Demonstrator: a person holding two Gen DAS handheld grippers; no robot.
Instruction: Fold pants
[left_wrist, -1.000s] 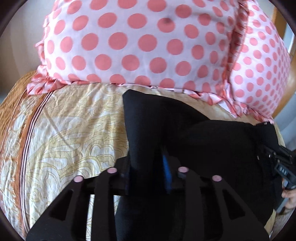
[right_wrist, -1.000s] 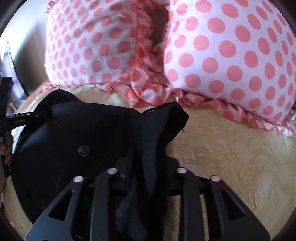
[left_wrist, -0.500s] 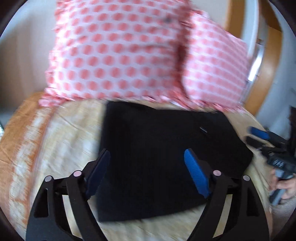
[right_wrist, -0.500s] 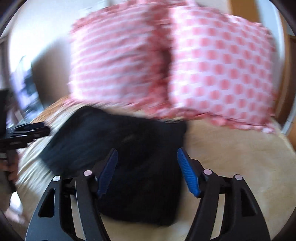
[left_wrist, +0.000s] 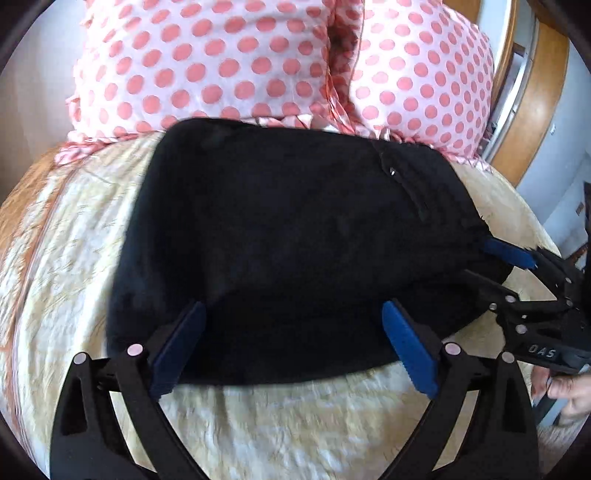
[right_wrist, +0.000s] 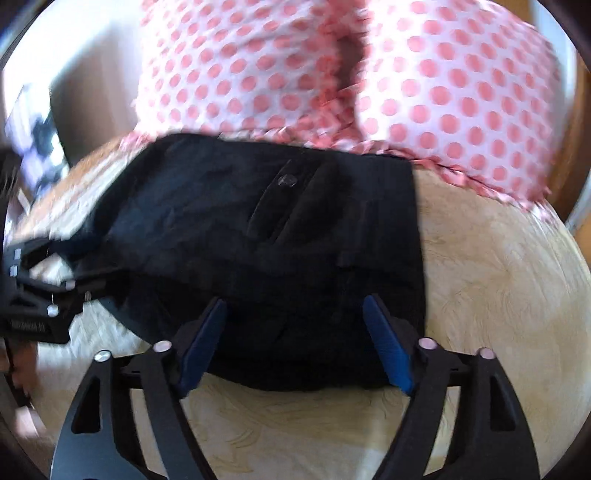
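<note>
The black pants (left_wrist: 295, 240) lie folded in a flat block on the cream patterned bedspread (left_wrist: 258, 424), just in front of the pillows; they also show in the right wrist view (right_wrist: 280, 240), button up. My left gripper (left_wrist: 291, 343) is open and empty, its blue pads over the block's near edge. My right gripper (right_wrist: 295, 339) is open and empty at the near edge too. It appears in the left wrist view (left_wrist: 517, 269) at the block's right side. The left gripper shows in the right wrist view (right_wrist: 44, 291) at the left side.
Two pink polka-dot pillows (left_wrist: 229, 66) stand against the head of the bed behind the pants. A wooden frame (left_wrist: 546, 92) is at the far right. An orange striped border (left_wrist: 22, 206) runs along the bedspread's left edge.
Both grippers were shut on bunched black fabric a second ago. They have opened, let go and pulled back; the pants now lie flat as a folded block.
</note>
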